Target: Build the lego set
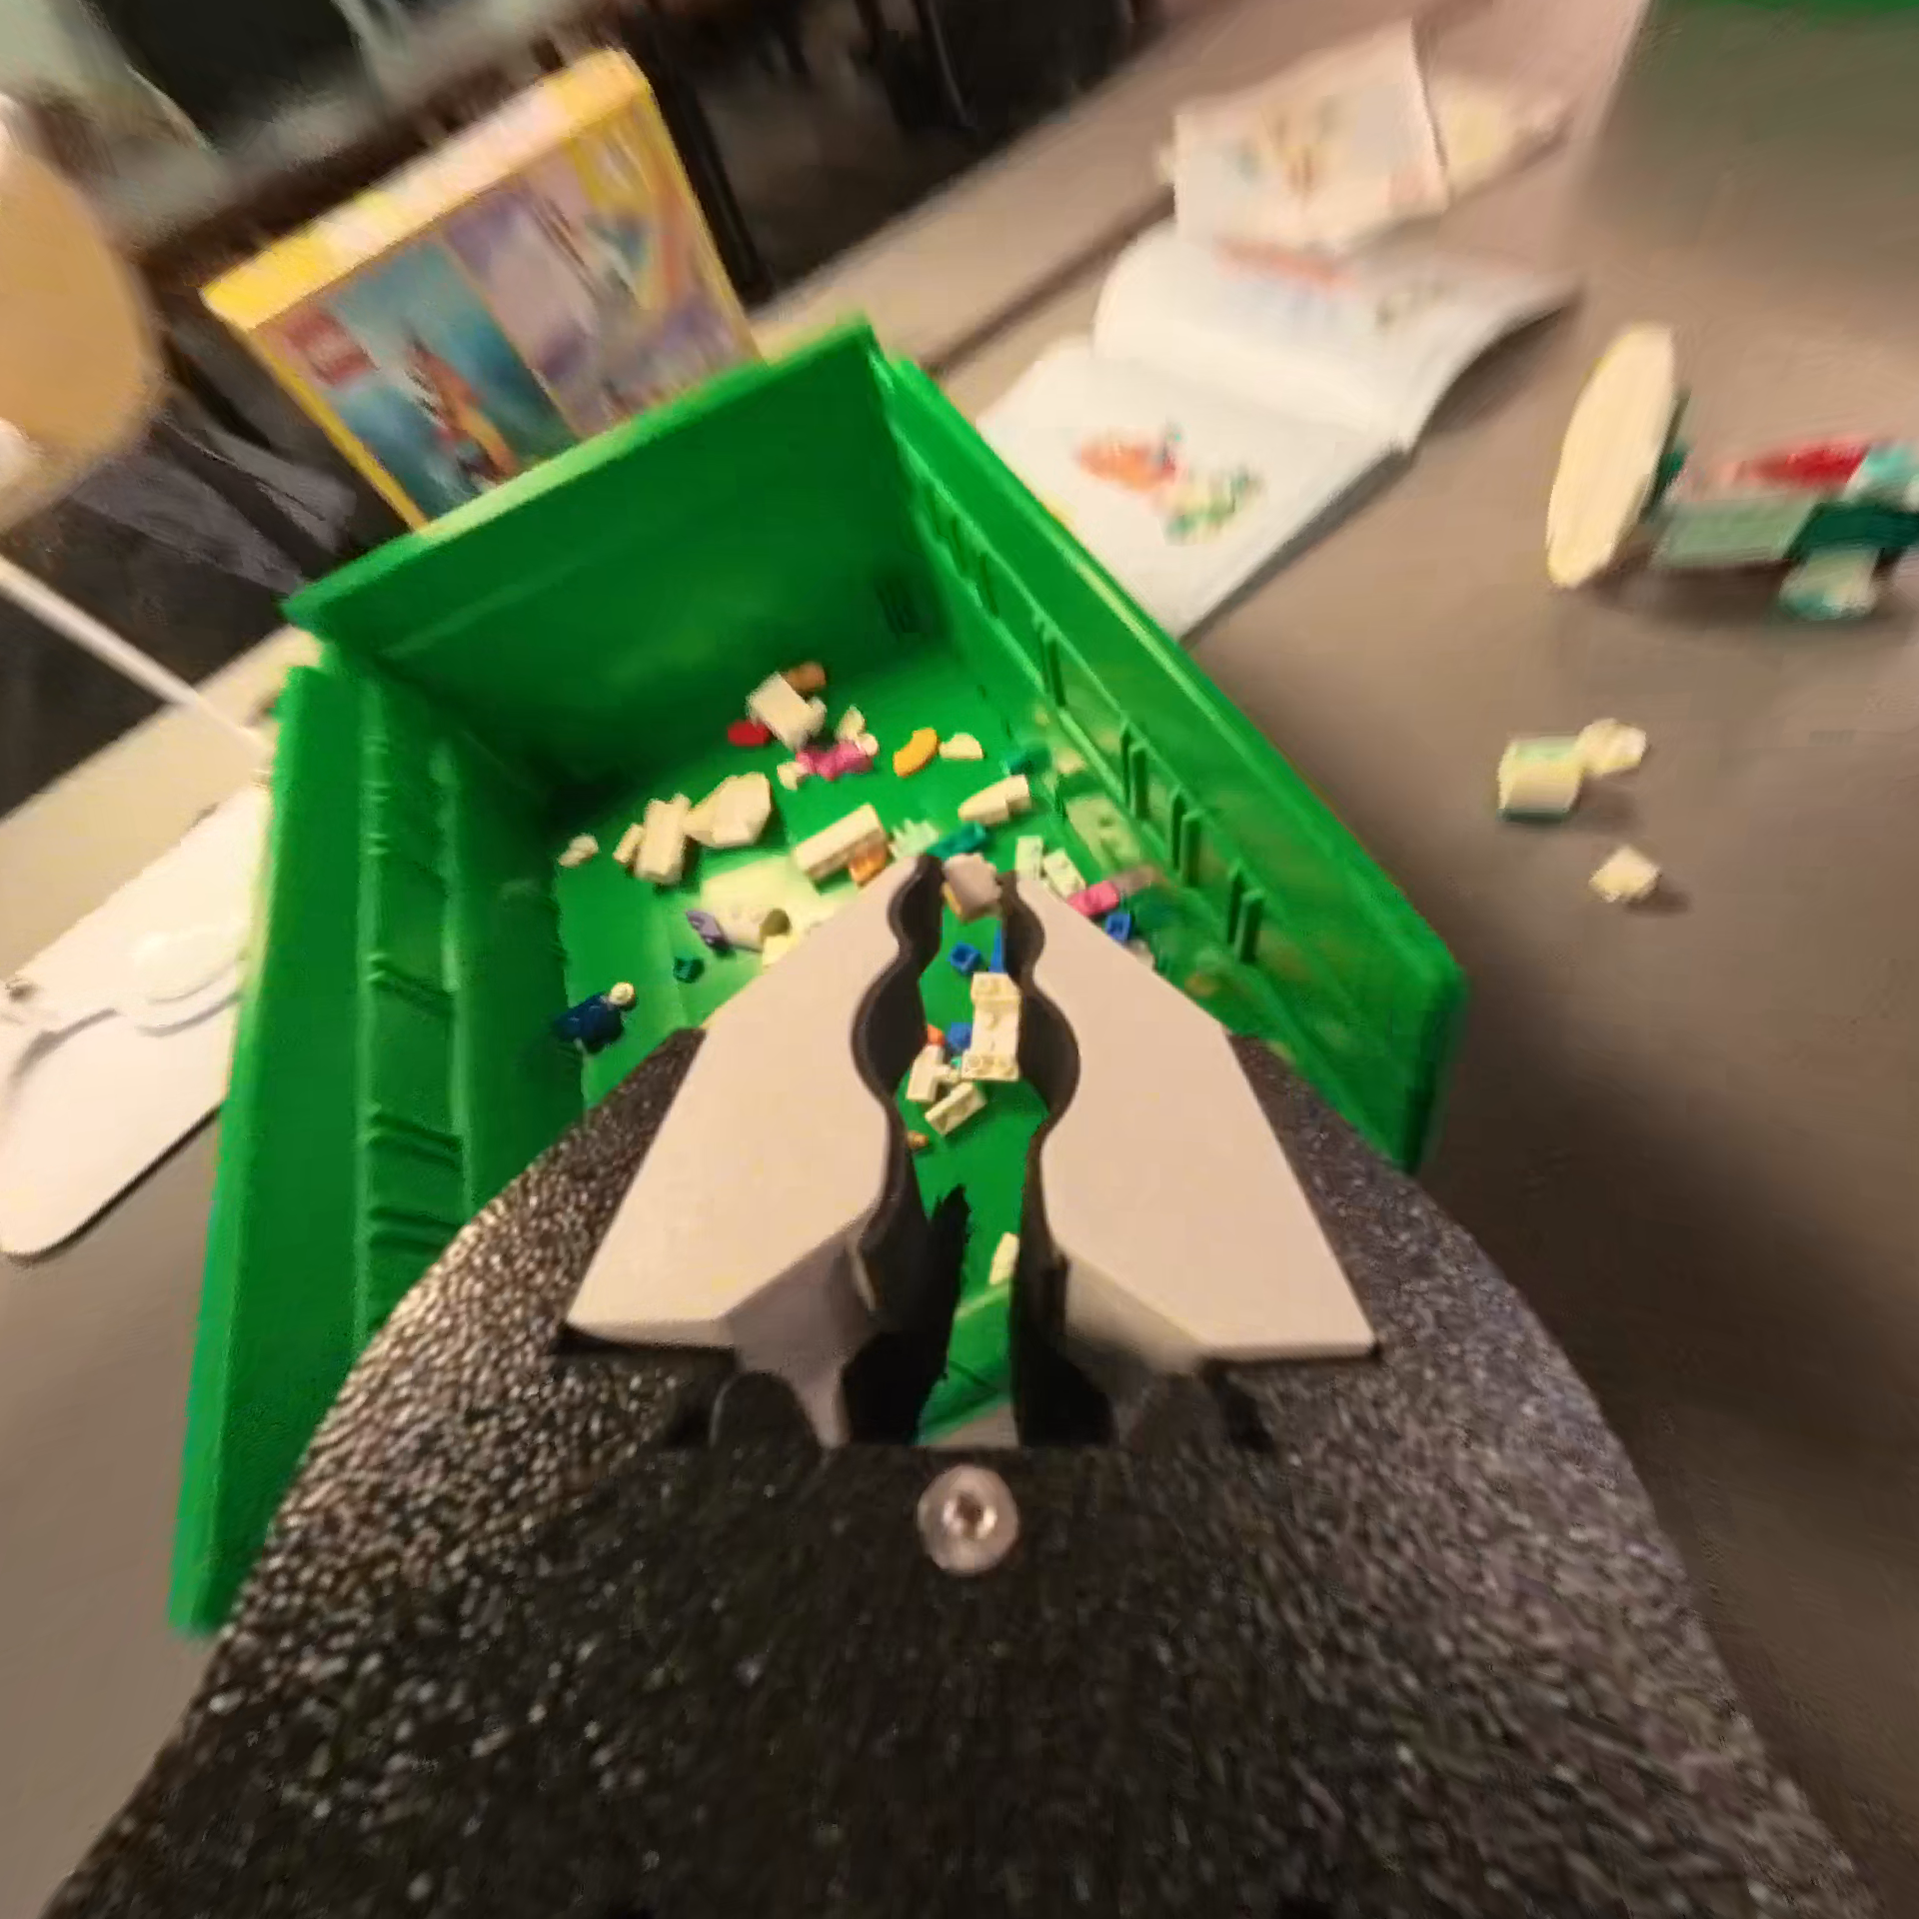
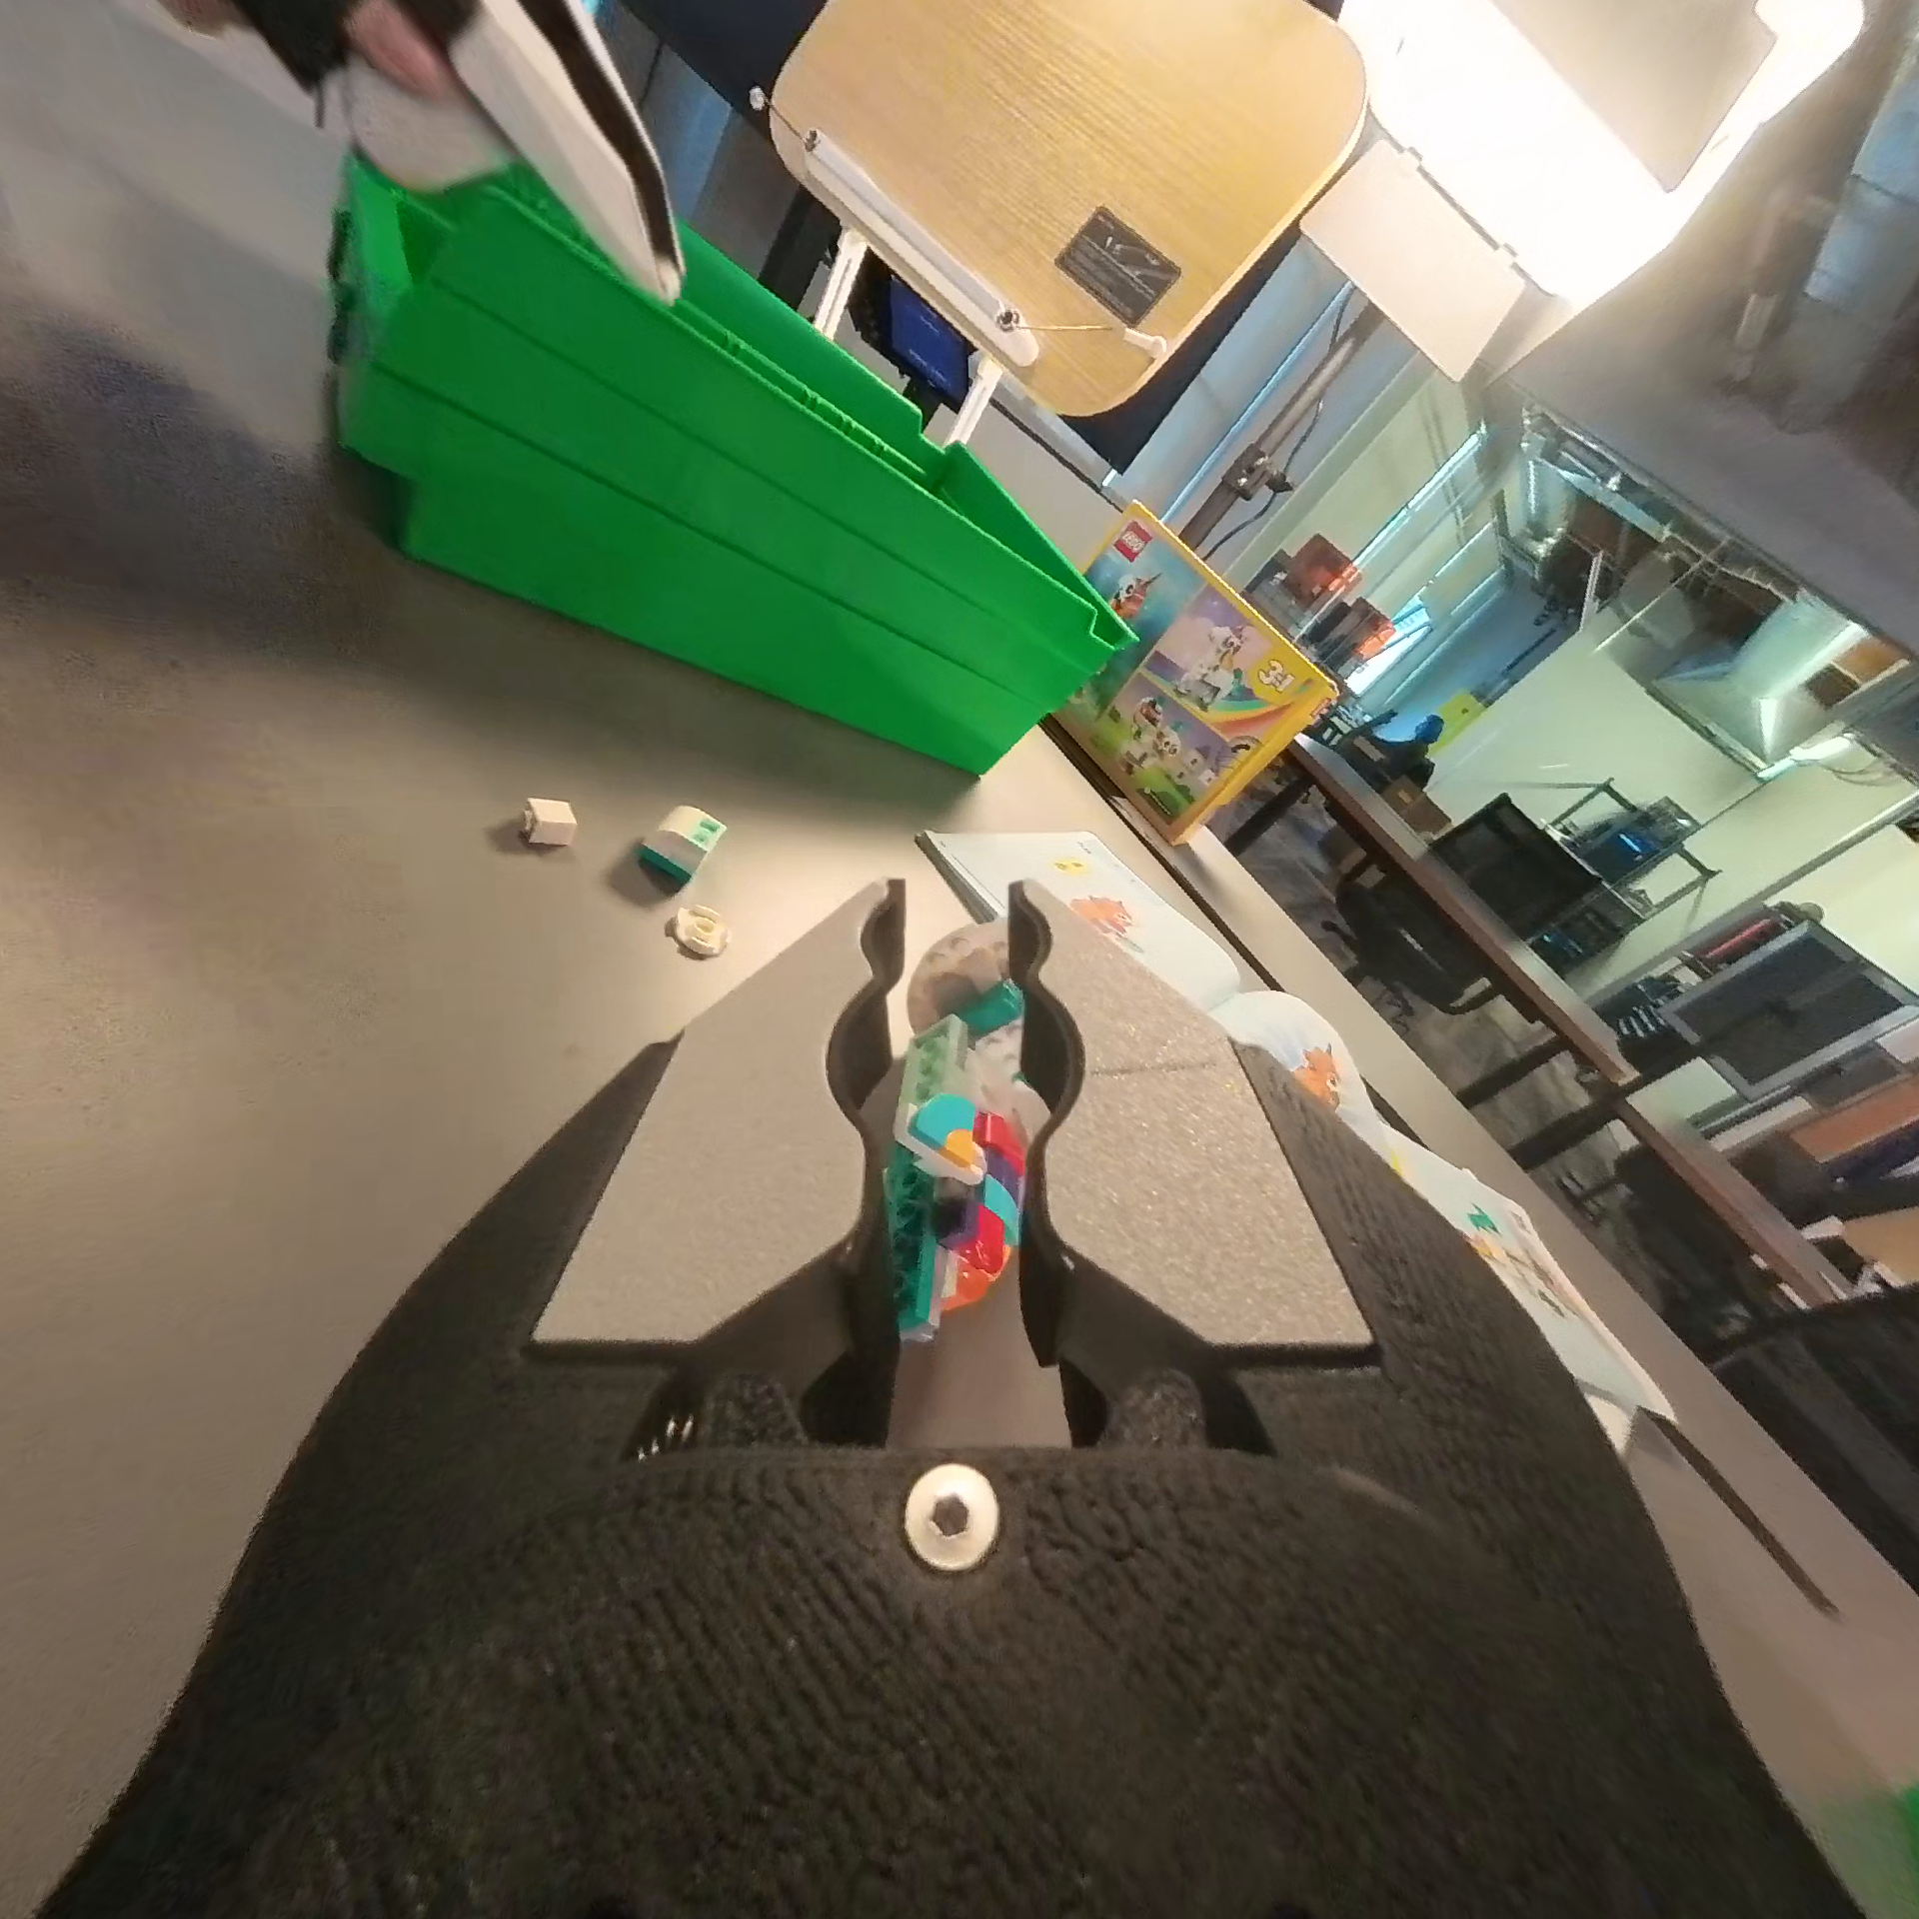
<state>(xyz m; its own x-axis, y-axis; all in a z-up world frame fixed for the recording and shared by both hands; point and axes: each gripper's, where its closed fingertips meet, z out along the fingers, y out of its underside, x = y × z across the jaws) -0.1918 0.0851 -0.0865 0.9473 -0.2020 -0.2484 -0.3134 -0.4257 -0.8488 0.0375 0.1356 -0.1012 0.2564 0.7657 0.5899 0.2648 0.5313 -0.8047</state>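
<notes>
Two risks stand out. The left gripper (image 1: 971,867) has its tongs drawn narrow on a small grey brick (image 1: 968,885), caught only at the very fingertips above the floor of the green bin (image 1: 415,1038). With so little of the brick in the pinch, I judge a twist or jolt could flick it down among the loose bricks (image 1: 748,810) lying in the bin. This view is smeared, which suggests quick motion and makes the danger greater.

The right gripper (image 2: 955,903) is out on the grey table (image 2: 312,1038), well clear of the bin's long side. A multi-coloured brick model (image 2: 950,1173) with a round white disc sits deep between its fingers. Whether the pads press on it I cannot tell. If they squeeze unevenly, the model may tip or shed pieces.

As to pose, the left gripper is tilted downward into the bin from the near end. The right gripper lies low, almost level with the tabletop, and points past the model toward an open booklet (image 2: 997,852) and a yellow toy box (image 2: 1205,675) beyond the bin's far corner.
</notes>
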